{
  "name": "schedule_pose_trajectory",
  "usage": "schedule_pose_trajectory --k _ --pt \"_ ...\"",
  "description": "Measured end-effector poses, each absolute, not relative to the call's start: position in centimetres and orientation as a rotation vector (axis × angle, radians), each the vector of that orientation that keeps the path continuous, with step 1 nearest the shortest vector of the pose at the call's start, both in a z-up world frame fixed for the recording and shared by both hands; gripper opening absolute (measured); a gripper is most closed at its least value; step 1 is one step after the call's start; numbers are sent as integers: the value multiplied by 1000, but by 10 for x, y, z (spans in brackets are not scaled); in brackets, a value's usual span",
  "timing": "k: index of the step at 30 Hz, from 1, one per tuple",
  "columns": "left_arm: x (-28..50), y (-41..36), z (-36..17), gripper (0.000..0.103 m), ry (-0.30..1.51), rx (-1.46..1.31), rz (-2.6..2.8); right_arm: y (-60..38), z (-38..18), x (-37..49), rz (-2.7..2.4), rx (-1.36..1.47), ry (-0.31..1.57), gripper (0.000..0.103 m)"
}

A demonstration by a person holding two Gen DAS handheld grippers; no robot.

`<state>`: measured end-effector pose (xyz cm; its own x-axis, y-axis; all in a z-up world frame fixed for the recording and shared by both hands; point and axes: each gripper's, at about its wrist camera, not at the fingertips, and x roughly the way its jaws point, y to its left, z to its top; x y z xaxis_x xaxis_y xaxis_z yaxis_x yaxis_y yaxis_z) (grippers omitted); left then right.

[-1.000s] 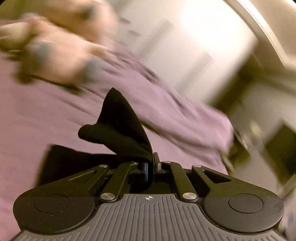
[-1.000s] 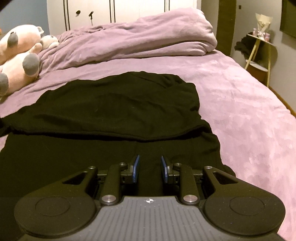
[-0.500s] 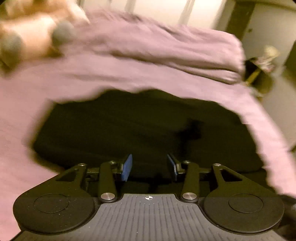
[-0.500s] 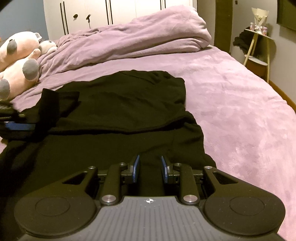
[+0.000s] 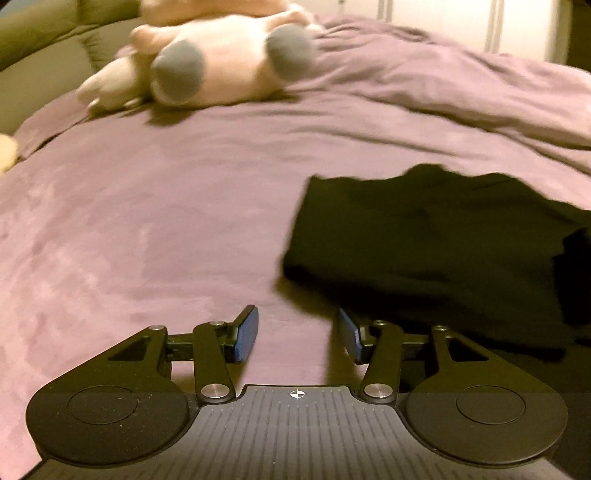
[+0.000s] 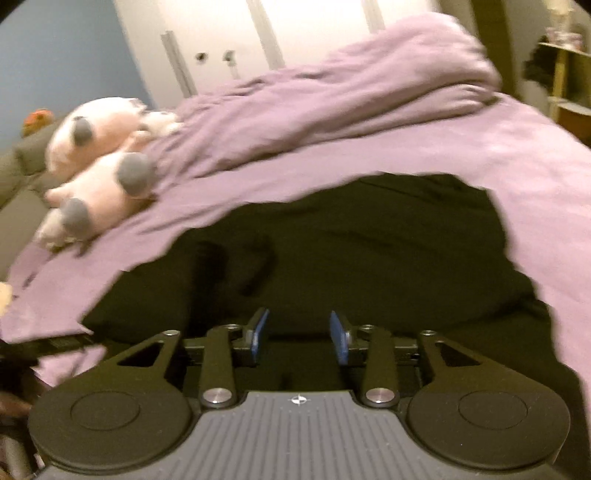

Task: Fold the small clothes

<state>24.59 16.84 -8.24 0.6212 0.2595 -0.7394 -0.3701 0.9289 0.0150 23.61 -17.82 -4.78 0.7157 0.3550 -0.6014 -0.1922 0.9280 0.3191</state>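
Since the black garment (image 6: 351,251) lies limp on the purple bed (image 5: 147,221), we judge it light; pinch its folded edge at nine o'clock. Our left gripper (image 5: 297,334) and right gripper (image 6: 299,336) have just been opening, empty.

A bed (image 6: 517,166) in purple bedding, white wardrobe doors (image 6: 314,33) behind (blue wall (image 6: 74,55) left), dim warm light.

A purple bed (image 6: 517,158) with a rumpled purple duvet (image 6: 351,85) heaped at its far end, pink plush toys (image 6: 99,162) beside it, white wardrobe doors (image 6: 314,33) behind
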Motion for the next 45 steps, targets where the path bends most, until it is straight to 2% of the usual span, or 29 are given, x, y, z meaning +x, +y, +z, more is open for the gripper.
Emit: schedule_pose_trajectory --k 8,13,14,15,16,19,25,28,30,33,41,43,44,45 --pt "254 170 -92 60 782 -94 389 -94 -58 277 421 153 742 38" --pt "257 171 -93 61 779 -95 391 -76 -69 286 423 105 754 37" --pt "258 170 -94 61 779 -93 395 -72 -70 285 415 71 743 35" --pt "259 169 -93 61 781 -87 398 -69 -72 286 403 33 743 17" --pt "260 168 -93 61 782 -81 403 -69 -73 286 389 12 742 5" --pt "262 163 -88 57 794 -69 410 -90 -66 284 362 80 703 4" --pt "265 138 -75 58 779 -54 364 -171 -42 259 152 253 534 4" --pt "269 123 -75 57 799 -21 353 -208 -59 257 63 280 605 5" --pt "269 116 -74 57 800 -8 349 -231 -74 260 43 323 710 11" --pt "268 111 -73 57 806 11 350 -260 -83 254 54 448 730 18" --pt "261 108 -64 58 821 -4 345 -273 -91 268 92 591 723 19" --pt "259 105 -61 58 819 1 331 -269 -94 275 88 587 734 15" --pt "259 102 -60 58 821 7 325 -267 -95 279 87 572 742 4" --pt "259 99 -60 59 819 15 323 -264 -93 282 87 541 757 4"
